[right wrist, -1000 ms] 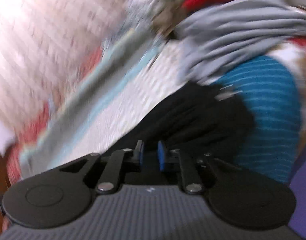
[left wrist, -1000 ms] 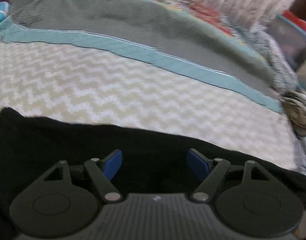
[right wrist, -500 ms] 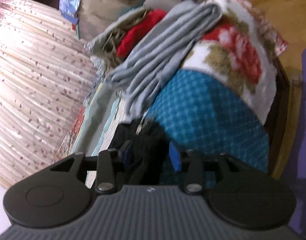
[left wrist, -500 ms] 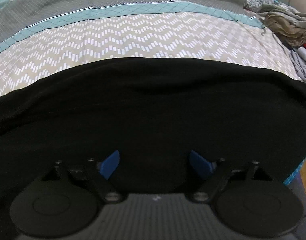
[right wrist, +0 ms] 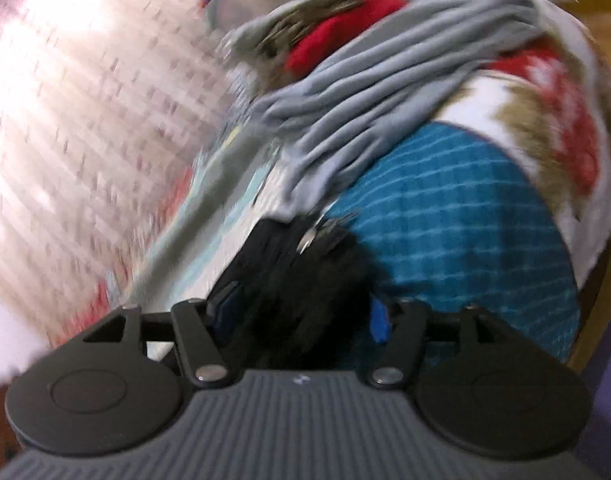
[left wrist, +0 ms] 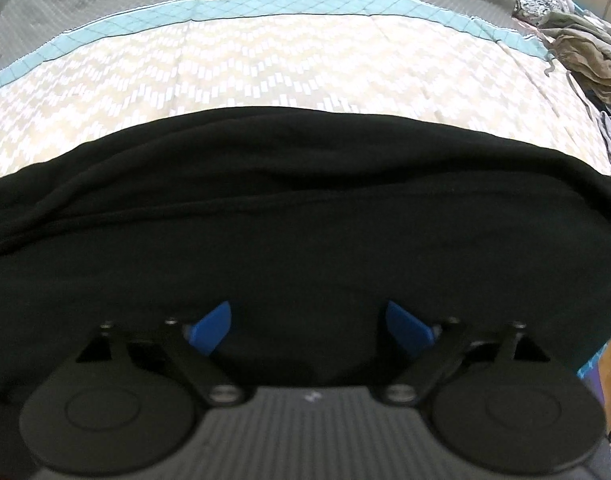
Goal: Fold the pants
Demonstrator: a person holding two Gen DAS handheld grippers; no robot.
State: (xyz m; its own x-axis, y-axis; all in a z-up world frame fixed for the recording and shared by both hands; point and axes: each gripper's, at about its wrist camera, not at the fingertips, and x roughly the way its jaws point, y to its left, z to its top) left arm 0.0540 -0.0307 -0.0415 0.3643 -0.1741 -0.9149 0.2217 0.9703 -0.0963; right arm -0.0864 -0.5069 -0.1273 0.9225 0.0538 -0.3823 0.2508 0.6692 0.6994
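Your left gripper (left wrist: 308,322) hung over the black pants (left wrist: 305,208), spread flat on the near bedspread (left wrist: 265,64), its jaws opening wide and clear. Your right gripper (right wrist: 301,316) was opening too, bunched pants (right wrist: 301,280) between its jaws, likely letting the fold settle.

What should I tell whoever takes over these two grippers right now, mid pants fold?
Left gripper: jaws opening, spread wide over the black pants, gripping nothing.
Right gripper: jaws opening, with a bunched end of the pants between the pads, apparently being let go.
Pants: lying across the zigzag bedspread, doubled over in layers, top edge a bit rumpled.
Done: at least one fold appears laid.
Left: clear both grippers, smooth the fabric, make any further fold.
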